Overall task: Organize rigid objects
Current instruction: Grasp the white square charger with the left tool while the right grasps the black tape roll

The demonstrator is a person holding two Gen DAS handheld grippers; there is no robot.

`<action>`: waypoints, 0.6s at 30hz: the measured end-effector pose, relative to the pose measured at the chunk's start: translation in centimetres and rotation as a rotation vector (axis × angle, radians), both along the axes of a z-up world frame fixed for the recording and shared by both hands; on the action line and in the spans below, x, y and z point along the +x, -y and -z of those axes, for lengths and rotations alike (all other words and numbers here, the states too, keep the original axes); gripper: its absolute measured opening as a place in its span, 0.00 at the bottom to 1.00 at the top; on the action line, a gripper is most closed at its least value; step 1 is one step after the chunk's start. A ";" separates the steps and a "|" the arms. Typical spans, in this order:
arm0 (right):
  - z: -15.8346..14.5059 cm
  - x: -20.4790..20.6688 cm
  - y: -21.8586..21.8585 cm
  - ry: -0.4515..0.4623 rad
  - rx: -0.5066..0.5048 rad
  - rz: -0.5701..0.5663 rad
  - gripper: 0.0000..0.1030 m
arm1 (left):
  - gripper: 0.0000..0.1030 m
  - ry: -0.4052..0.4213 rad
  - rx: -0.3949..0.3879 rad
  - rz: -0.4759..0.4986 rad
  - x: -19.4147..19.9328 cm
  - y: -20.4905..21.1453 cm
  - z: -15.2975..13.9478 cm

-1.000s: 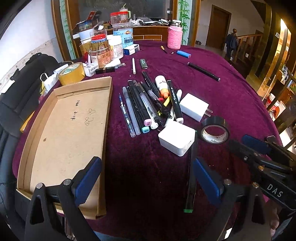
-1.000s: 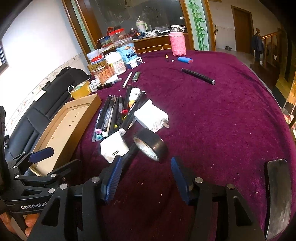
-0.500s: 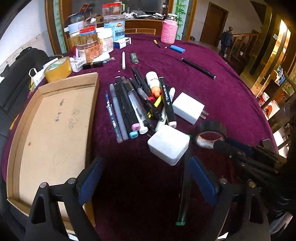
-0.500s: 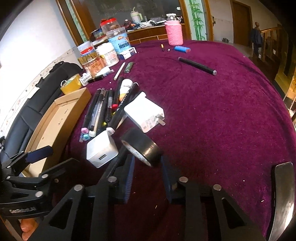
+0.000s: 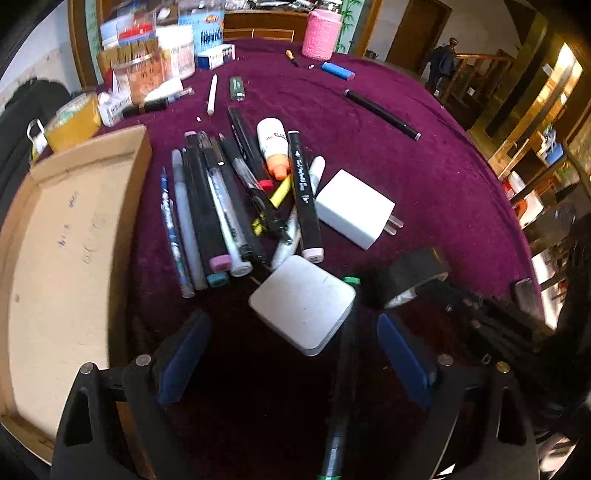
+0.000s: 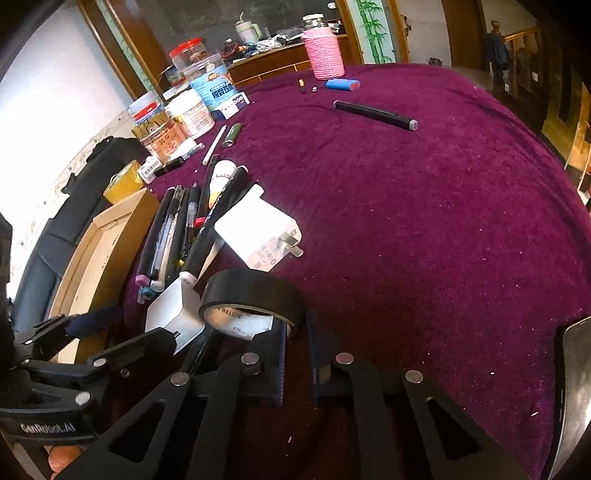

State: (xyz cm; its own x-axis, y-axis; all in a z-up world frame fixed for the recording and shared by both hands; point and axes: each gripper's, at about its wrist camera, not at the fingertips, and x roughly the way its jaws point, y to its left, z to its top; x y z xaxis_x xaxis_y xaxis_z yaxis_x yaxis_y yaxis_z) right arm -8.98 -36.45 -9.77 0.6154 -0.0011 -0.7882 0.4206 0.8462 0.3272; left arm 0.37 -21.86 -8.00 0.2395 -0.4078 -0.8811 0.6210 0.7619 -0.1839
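Note:
On the purple cloth, a black tape roll (image 6: 255,288) is tilted up on edge; my right gripper (image 6: 295,328) has its jaws closing on the roll's near wall, and the pads press it. The roll (image 5: 410,273) also shows in the left wrist view, right of a white square box (image 5: 303,302). My left gripper (image 5: 290,325) is open, with the box's near corner and a green-capped black marker (image 5: 343,369) between its fingers. A pile of pens and markers (image 5: 221,206) lies beyond the box, beside a white charger (image 5: 351,210). The cardboard tray (image 5: 55,240) sits to the left.
Jars and boxes (image 5: 147,66) crowd the far left. A pink wrapped jar (image 5: 319,35), a blue cylinder (image 5: 338,70) and a long black marker (image 5: 382,114) lie further back. Yellow tape (image 5: 74,122) sits behind the tray. A dark phone (image 6: 569,387) lies at the right.
My right gripper's jaws went from wide apart to pinched on the tape roll, which tipped up. Both grippers moved forward and lower over the objects.

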 end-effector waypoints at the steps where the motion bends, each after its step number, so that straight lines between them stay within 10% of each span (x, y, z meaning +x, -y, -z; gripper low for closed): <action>1: 0.1 -0.1 0.1 0.003 0.002 0.006 0.08 | 0.89 -0.018 -0.008 -0.012 0.1 0.1 0.0; 18: 0.0 -0.7 -0.2 0.054 -0.027 0.012 0.08 | 0.59 -0.190 0.015 -0.168 2.1 0.8 1.4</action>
